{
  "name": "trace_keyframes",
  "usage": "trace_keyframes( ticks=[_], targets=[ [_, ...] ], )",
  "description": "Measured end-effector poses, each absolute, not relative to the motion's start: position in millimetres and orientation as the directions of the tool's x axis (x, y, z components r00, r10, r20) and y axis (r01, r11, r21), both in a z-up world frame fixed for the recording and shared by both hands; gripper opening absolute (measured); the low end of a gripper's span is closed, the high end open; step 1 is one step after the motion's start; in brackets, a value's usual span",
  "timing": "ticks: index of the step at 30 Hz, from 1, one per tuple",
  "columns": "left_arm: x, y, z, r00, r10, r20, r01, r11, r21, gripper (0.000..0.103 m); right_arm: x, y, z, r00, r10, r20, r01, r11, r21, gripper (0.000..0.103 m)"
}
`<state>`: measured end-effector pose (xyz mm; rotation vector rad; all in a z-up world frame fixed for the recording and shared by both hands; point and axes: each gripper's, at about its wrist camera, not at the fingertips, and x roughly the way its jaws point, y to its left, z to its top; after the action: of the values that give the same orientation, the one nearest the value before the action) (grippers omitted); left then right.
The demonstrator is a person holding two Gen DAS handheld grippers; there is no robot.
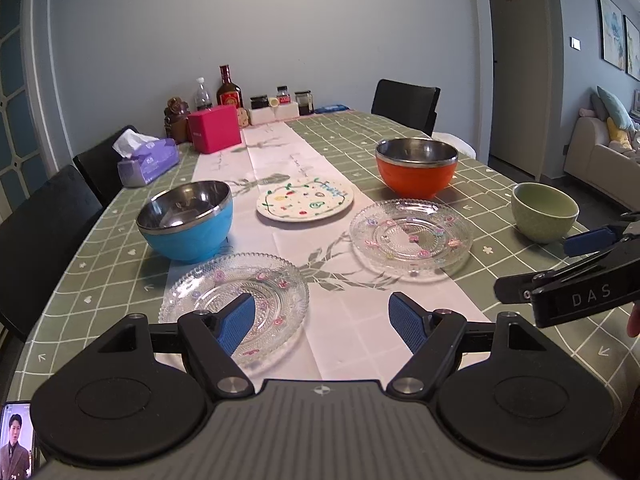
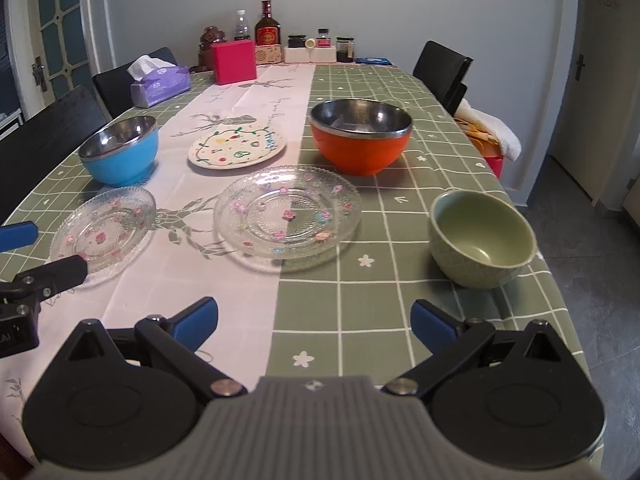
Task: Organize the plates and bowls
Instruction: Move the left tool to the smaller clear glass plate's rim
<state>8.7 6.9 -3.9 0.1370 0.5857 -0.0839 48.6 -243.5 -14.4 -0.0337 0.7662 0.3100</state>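
Two clear glass plates with flower dots lie near me: the left one (image 1: 234, 294) (image 2: 104, 228) and the right one (image 1: 412, 236) (image 2: 288, 216). Behind them are a blue bowl (image 1: 186, 220) (image 2: 120, 156), a white painted plate (image 1: 306, 200) (image 2: 237, 146) and an orange bowl (image 1: 417, 166) (image 2: 361, 136). A green bowl (image 1: 544, 212) (image 2: 482, 238) sits at the right. My left gripper (image 1: 322, 324) is open and empty, its left finger over the left glass plate. My right gripper (image 2: 314, 324) is open and empty above the tablecloth, left of the green bowl.
The table (image 2: 360, 312) has a green checked cloth with a white runner. At the far end stand a pink box (image 1: 216, 128), a tissue pack (image 1: 146, 160), bottles and jars (image 1: 230, 88). Black chairs (image 1: 404, 100) surround the table. A phone (image 1: 16, 440) shows bottom left.
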Motion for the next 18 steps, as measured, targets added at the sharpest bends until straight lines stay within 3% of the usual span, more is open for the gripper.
trace_keyframes(
  ticks=[6,18],
  targets=[
    [13.6,24.7,-1.1,0.806,-0.078,-0.587,0.090,0.996,-0.008,0.084,43.6,-236.5,-17.4,0.628,0.429,-0.649,-0.405,0.893,0.197,0.100],
    [50.4,61.0,19.1,0.789,-0.063,-0.611,0.100,0.995,0.027,0.078,62.8,-191.9,-4.2,0.549,0.529,-0.647,-0.523,0.822,0.228,0.100]
  ],
)
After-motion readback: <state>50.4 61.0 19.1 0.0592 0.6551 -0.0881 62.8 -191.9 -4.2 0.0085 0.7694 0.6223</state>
